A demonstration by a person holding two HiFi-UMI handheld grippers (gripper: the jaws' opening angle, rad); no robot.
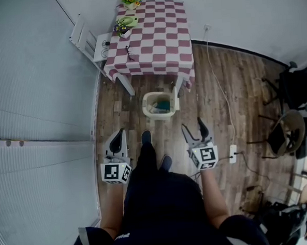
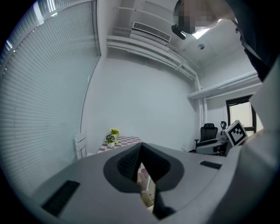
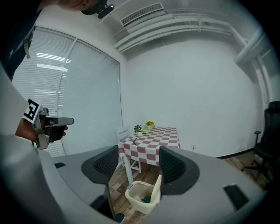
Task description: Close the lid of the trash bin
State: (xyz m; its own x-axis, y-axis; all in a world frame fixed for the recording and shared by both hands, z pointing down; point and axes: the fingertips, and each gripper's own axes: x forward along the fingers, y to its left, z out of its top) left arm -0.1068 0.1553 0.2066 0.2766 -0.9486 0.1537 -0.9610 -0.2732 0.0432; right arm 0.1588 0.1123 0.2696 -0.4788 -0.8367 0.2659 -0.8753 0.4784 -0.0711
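A cream trash bin (image 1: 160,104) stands on the wood floor in front of the checked table, its lid (image 1: 176,102) tipped up at its right side. In the right gripper view the bin (image 3: 141,197) shows low between the jaws, some way off, lid (image 3: 156,189) upright and something blue inside. My right gripper (image 1: 193,126) is open, with nothing between its pads, held short of the bin and to its right. My left gripper (image 1: 118,139) is shut and holds nothing, short of the bin to its left. In the left gripper view its jaws (image 2: 141,162) meet with only a thin slit.
A table with a red-and-white checked cloth (image 1: 153,36) carries flowers and small items, with a white chair (image 1: 89,43) at its left. Window blinds (image 1: 33,111) run along the left. A power strip and cable (image 1: 232,154) lie on the floor at right, near office chairs (image 1: 291,131).
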